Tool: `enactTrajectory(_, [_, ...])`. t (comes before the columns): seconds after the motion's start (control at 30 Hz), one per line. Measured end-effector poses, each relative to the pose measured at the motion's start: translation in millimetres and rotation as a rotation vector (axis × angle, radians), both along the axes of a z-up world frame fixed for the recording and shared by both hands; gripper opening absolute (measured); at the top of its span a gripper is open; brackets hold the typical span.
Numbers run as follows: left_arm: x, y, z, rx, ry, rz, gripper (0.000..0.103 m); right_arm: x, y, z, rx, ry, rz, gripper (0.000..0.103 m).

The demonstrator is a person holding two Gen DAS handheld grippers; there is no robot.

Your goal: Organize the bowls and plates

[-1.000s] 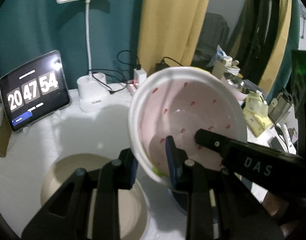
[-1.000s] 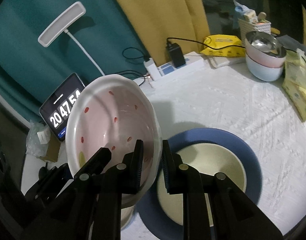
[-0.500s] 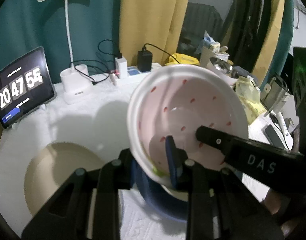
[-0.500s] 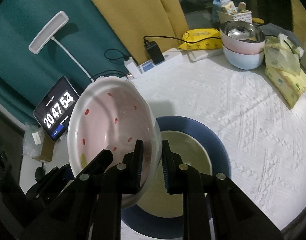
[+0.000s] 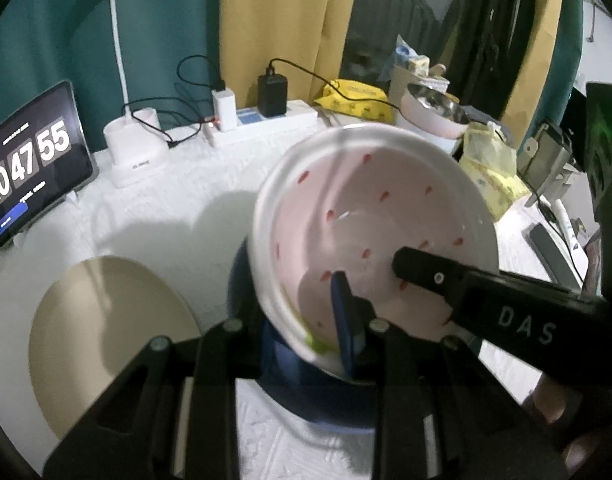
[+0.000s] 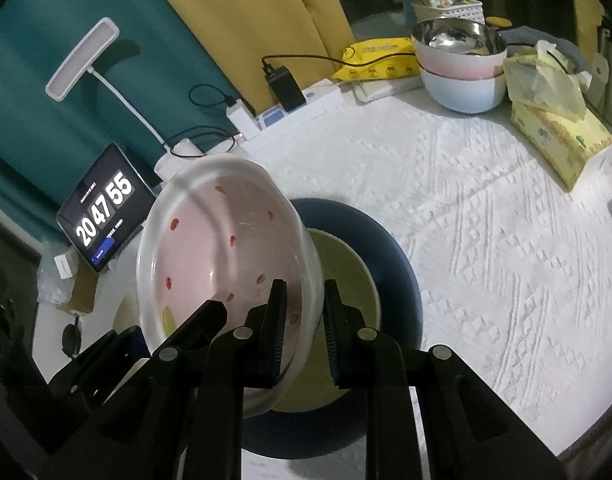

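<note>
I have the pink bowl (image 6: 222,264) gripped from two sides. My right gripper (image 6: 304,320) is clenched on its near rim, one finger inside the bowl and the other outside against the wall. My left gripper (image 5: 306,320) grasps the opposite rim the same way; in the left view its blue-padded finger (image 5: 343,320) sits inside the bowl, while the outer finger is hidden behind the wall. The right gripper's black finger also shows there, reaching into the bowl from the right.

The bowl is white outside, pink inside with red specks, and it is tilted, its mouth turned toward the cameras. It hangs above the blue plate (image 6: 389,248), which lies on the white cloth (image 6: 485,220) with a yellow-green dish (image 6: 345,276) resting in it. I cannot tell whether the bowl's lower edge touches that dish.

To the left on the cloth lies a beige plate (image 5: 106,340), apart from the blue one. At the back stand a tablet (image 5: 30,160) showing a clock, a lamp (image 5: 118,40), a power strip (image 5: 266,120) and a stack of bowls (image 6: 461,68).
</note>
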State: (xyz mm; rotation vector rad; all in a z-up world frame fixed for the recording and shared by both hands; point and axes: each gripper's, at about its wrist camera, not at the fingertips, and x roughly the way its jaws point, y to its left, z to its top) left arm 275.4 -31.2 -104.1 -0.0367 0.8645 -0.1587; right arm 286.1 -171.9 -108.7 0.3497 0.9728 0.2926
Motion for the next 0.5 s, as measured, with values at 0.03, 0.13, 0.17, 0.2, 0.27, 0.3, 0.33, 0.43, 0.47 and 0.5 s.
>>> enactTrajectory(0.03, [-0.3,-0.9,-1.1,0.002,0.003,-0.001,0.026,-0.1,-0.5,-1.5,-0.001,0.005,0.0,0.02])
enactTrajectory(0.13, [-0.8,-3.2,-4.4,0.008,0.011,-0.006,0.026,-1.1,-1.8,-5.3,-0.005,0.015,0.001,0.02])
enactTrajectory(0.17, [-1.2,-3.7,-5.4,0.009,0.013,-0.007,0.026,-1.1,-1.8,-6.1,-0.007,0.018,0.003,0.02])
enactTrajectory(0.2, [-1.3,-4.3,-6.5,0.011,0.015,-0.008,0.026,-1.4,-1.5,-6.9,-0.011,0.02,0.006,0.02])
enactTrajectory(0.27, [-1.4,-4.5,-8.2,0.013,0.017,-0.008,0.026,-1.2,-1.0,-7.6,-0.018,0.022,0.009,0.02])
enactTrajectory(0.3, [-1.8,-5.3,-8.2,0.018,0.014,-0.009,0.026,-1.4,-0.5,-7.4,-0.023,0.019,0.011,0.02])
enactTrajectory(0.33, [-1.6,-6.0,-8.2,0.022,0.012,-0.01,0.026,-2.3,0.0,-7.3,-0.034,0.012,0.015,0.02])
enactTrajectory(0.43, [-1.6,-7.5,-8.2,0.028,0.011,-0.012,0.027,-3.4,3.3,-7.5,-0.065,0.001,0.023,0.022])
enactTrajectory(0.47, [-1.8,-7.5,-8.4,0.03,0.011,-0.013,0.028,-3.5,3.4,-7.5,-0.071,-0.001,0.026,0.022])
enactTrajectory(0.5, [-1.9,-7.2,-8.6,0.031,0.011,-0.013,0.028,-3.4,3.0,-7.7,-0.074,-0.002,0.028,0.022])
